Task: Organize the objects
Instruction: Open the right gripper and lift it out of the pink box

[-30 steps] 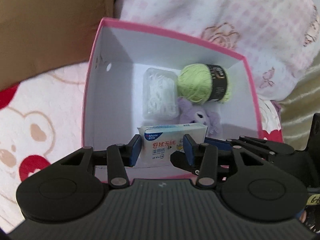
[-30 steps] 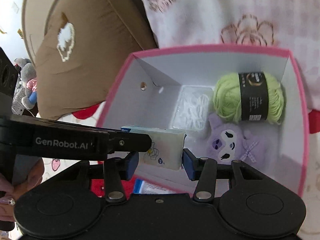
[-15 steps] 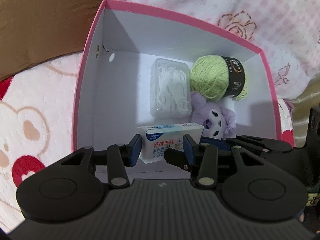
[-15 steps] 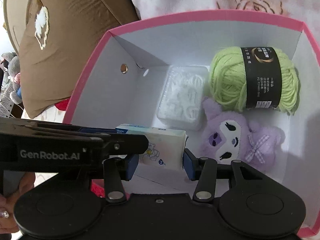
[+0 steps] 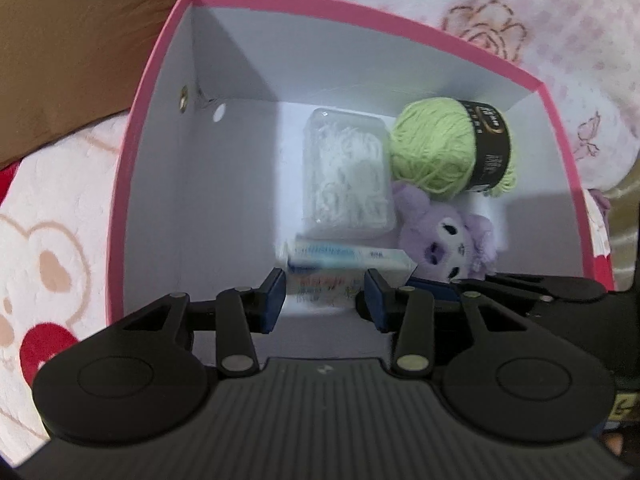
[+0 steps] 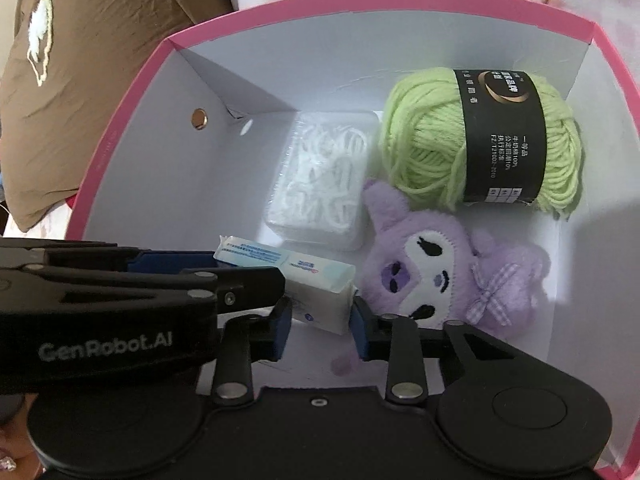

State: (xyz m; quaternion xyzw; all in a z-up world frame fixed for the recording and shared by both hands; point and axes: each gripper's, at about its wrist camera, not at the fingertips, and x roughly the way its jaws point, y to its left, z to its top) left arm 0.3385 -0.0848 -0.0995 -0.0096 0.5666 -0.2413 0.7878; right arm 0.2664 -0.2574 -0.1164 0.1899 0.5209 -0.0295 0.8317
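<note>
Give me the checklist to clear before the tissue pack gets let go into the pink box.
1. Left claw grip: ok, its pads press both sides of the tissue pack.
2. Right claw grip: ok, it is clamped on the same pack from the other direction.
3. Pack inside the pink box: ok, it is well within the walls.
4. Landing spot: ok, bare box floor shows below the pack and to its left.
5. Pack resting on the floor: cannot tell.
6. Clearance to neighbours: cannot tell, the purple plush and clear case sit very close.
</note>
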